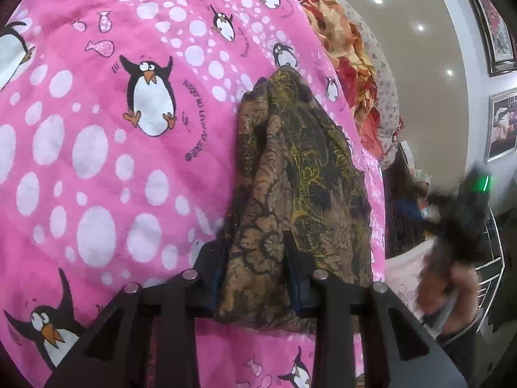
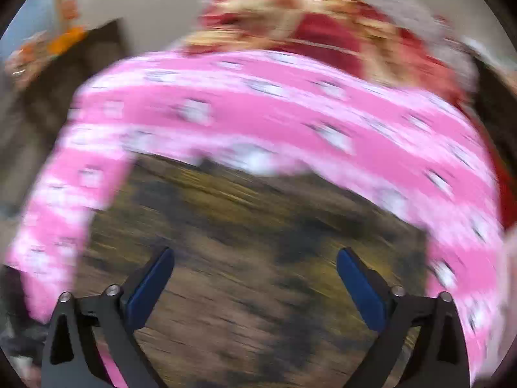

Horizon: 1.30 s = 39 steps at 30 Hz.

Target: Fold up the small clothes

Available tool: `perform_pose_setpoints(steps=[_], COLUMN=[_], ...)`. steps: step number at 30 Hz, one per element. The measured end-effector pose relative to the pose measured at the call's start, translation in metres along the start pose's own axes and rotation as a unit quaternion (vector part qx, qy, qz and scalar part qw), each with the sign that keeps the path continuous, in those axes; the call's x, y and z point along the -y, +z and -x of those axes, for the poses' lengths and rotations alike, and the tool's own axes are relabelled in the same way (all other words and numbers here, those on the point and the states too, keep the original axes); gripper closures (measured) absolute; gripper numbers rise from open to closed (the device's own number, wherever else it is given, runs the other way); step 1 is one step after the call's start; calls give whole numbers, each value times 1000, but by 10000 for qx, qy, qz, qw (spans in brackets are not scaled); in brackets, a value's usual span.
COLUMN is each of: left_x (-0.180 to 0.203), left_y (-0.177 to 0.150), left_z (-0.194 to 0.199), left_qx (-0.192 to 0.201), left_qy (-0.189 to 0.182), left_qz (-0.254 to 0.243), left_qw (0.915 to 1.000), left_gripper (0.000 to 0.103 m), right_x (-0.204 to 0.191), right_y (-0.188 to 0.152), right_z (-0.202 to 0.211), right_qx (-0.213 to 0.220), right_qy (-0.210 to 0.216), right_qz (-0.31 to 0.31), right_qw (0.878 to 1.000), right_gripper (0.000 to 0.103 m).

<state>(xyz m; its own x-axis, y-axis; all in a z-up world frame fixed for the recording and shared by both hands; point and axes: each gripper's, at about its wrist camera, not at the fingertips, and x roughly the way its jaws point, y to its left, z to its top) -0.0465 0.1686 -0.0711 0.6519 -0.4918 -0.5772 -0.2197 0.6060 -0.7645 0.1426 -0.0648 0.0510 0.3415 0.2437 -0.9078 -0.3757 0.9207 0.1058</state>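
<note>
Item one: we held the left gripper (image 1: 255, 278) with its jaws clamped on a bunched fold of the brown patterned cloth (image 1: 297, 174), a dark garment printed in black and yellow floral tracery. The cloth rose from between the fingers and stretched away across the pink penguin bedsheet (image 1: 97, 129), lying against it along its far end.

Item two: we carried the right gripper (image 2: 255, 278) with its blue pads (image 2: 148, 291) spread wide apart and nothing between them. It hung above the same brown patterned cloth (image 2: 245, 242), which filled the lower middle of the right wrist view; motion blur left us unable to tell whether the tips touched the fabric. The pink bedsheet (image 2: 290, 113) curved around the cloth on the far side.

Item three: a red and orange floral pillow (image 1: 349, 55) sat beyond the sheet's far edge. Framed pictures (image 1: 501, 123) hung on the wall at right.
</note>
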Motion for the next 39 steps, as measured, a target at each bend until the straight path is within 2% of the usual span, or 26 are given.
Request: perform_pose_setpoints(steps=[3,5,6,8,11,13,16,20,22,23,24,27,29,31,33,37,39], left_x=[16,32,44,78,113,128,141,151,150,150,150,147,146,144,141,136,140], left_y=[-4,-7,-10,-22,-35,-39,-39,-40,-41,-40,-39,-40,-41,-41,-41,-39,-41], left_z=[0,4,7,12,15,12,4,0,2,2,2,3,4,6,10,15,12], left_qx=[94,245,379,723,1000,1052,1044,1042,1012,1011,997,961,951,960,993,989,944], left_qy=[323,664,846,1194,1202,1124,1058,945,864,844,830,788,767,717,640,234,106], left_qz=[-475,-936,-1251,-2128,-2882,-3124,-3296,-3413,-3438,-3442,-3435,-3374,-3329,-3280,-3189,-2959,-2930], left_qw=[9983,9931,9878,9671,9447,9374,9323,9294,9296,9296,9301,9331,9350,9370,9404,9498,9514], left_gripper=[81,83,83,83,83,83,83,83,83,83,83,83,83,83,83,84,84], right_x=[-42,-64,-69,-85,-102,-104,-108,-120,-121,-121,-121,-118,-114,-110,-100,-79,-61], right_y=[37,54,61,74,86,93,100,96,92,90,88,87,86,86,89,91,89], right_z=[-33,-60,-69,-89,-101,-105,-114,-127,-133,-137,-139,-139,-136,-132,-125,-105,-93], right_qx=[-481,-899,-1034,-1339,-1510,-1627,-1906,-2137,-2214,-2265,-2272,-2191,-2168,-2112,-2039,-1913,-1863], right_qy=[516,1007,1072,1031,761,853,889,502,302,131,-22,-176,-146,-111,-73,66,118], right_qz=[444,511,503,563,821,780,746,1113,1204,1251,1329,1426,1409,1417,1325,1250,1170], right_qw=[9965,9895,9876,9840,9822,9799,9748,9693,9673,9658,9647,9651,9659,9670,9700,9735,9754], right_gripper=[0,0,0,0,0,0,0,3,25,32,46,65,75,91,92,93,93])
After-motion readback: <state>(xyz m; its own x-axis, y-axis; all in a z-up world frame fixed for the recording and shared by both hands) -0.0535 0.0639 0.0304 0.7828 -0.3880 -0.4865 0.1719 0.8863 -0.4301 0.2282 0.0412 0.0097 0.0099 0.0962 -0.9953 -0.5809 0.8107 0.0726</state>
